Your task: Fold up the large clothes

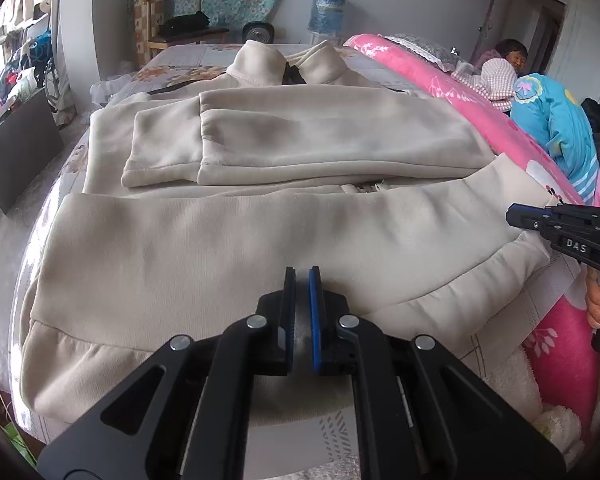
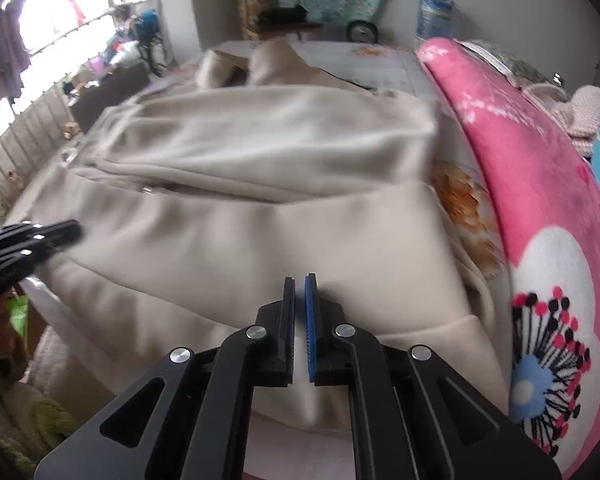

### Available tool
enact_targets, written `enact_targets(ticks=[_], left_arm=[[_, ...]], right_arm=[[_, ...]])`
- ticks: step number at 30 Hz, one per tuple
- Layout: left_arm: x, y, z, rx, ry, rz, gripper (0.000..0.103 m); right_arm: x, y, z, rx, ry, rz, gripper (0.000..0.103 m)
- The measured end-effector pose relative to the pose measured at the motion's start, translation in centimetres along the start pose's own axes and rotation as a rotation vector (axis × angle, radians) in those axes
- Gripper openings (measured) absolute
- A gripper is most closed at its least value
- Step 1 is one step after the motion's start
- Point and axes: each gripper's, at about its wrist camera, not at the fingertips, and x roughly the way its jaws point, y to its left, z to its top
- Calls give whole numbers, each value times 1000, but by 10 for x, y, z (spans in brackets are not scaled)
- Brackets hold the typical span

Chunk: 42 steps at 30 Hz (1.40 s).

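1. A cream jacket (image 1: 260,208) lies spread across the bed (image 1: 180,60), collar (image 1: 260,62) at the far end, both sleeves (image 1: 300,136) already laid across the chest, and the hem band (image 1: 228,240) turned up toward the middle on the near side.

2. The left claw (image 1: 302,276) hangs just above the near hem band, its black and blue pads all but together with nothing between them; a sliver of cloth shows through the narrow gap beneath.

3. The right claw (image 2: 300,284) hovers over the right half of the same band, pads likewise drawn together and empty. The right wrist view is blurred, so whether its tips brush the cloth cannot be told.

4. Judged from how the jacket lies, the step in hand is the next crosswise fold, bringing the near doubled edge up toward the collar.

5. To do it well, each claw would need to part, bite the folded edge near its own corner and take both layers, so the band does not peel open.

6. Lifting both corners level and together should keep the sleeves from sliding out.

7. The pink quilt (image 2: 540,184) lies just beside the jacket's right edge; the right claw should stay clear of it.
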Motion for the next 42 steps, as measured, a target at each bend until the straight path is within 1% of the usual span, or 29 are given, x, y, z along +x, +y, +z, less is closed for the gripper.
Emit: enact_targets(ticks=[1, 3, 4, 5, 6, 7, 8, 9, 10, 11, 13, 14, 16, 18, 19, 20, 21, 23, 25, 28, 30, 33, 34, 36, 37, 38, 40, 41, 42], left_arm=[[0, -1, 0, 5, -1, 3, 7], [1, -1, 1, 9, 2, 4, 7], [1, -1, 2, 6, 2, 1, 7], [1, 0, 2, 1, 1, -3, 7], [1, 1, 2, -3, 0, -8, 7], [1, 1, 1, -7, -2, -12, 7], [1, 2, 1, -9, -3, -16, 7], [1, 3, 1, -11, -2, -21, 7], [1, 4, 1, -12, -2, -26, 7], [2, 4, 1, -13, 0, -31, 7], [2, 4, 2, -12, 1, -35, 7], [3, 4, 2, -8, 2, -33, 7], [3, 2, 2, 2, 6, -23, 7], [3, -1, 3, 10, 12, -9, 7], [3, -2, 3, 12, 16, -3, 7], [4, -3, 4, 14, 20, 3, 7], [4, -4, 4, 16, 25, 10, 7], [4, -6, 6, 26, 34, 23, 7], [5, -8, 7, 31, 41, 33, 7], [6, -9, 7, 31, 45, 43, 7], [6, -11, 7, 35, 50, 53, 7], [6, -13, 8, 48, 58, 71, 7], [6, -14, 8, 54, 62, 78, 7], [6, -18, 9, 74, 72, 97, 8], [5, -19, 10, 82, 80, 113, 9], [3, -21, 11, 89, 88, 129, 11], [-5, -22, 12, 86, 91, 123, 16], [-9, -22, 13, 82, 91, 117, 23], [-13, -23, 12, 83, 93, 118, 31]], right_arm=[[-1, -14, 1, 48, -13, 14, 5], [-6, -37, 6, 122, -34, -75, 1], [-9, -42, 7, 136, -50, -103, 1], [-11, -48, 8, 159, -54, -107, 1], [-13, -54, 8, 190, -53, -82, 1], [-15, -56, 9, 200, -50, -87, 1], [-19, -52, 9, 186, -50, -113, 1], [-25, -45, 9, 154, -57, -140, 3], [-35, -33, 8, 107, -78, -135, 6], [-43, -20, 7, 66, -99, -93, 7], [-54, 14, 1, -26, -113, 37, 17], [-55, 29, -4, -72, -109, 74, 26], [-49, 60, -14, -161, -83, 132, 28], [-33, 75, -22, -200, -40, 130, 28], [-22, 76, -28, -195, -11, 114, 28], [-15, 73, -31, -177, -3, 124, 29], [-17, 69, -30, -150, -14, 146, 28], [-22, 69, -26, -127, 4, 141, 28], [-32, 77, -21, -157, -28, 131, 28], [-38, 97, -17, -190, -56, 231, 29], [-32, 111, -19, -220, -50, 252, 30], [-4, 125, -27, -243, 8, 219, 32], [-6, 125, -28, -245, -10, 221, 32], [-11, 122, -25, -233, 15, 218, 33], [-15, 120, -24, -228, 11, 207, 33], [-21, 117, -23, -227, -1, 189, 34], [-35, 104, -22, -214, -37, 127, 43], [-40, 96, -22, -201, -49, 97, 49], [-44, 85, -22, -184, -57, 52, 53]])
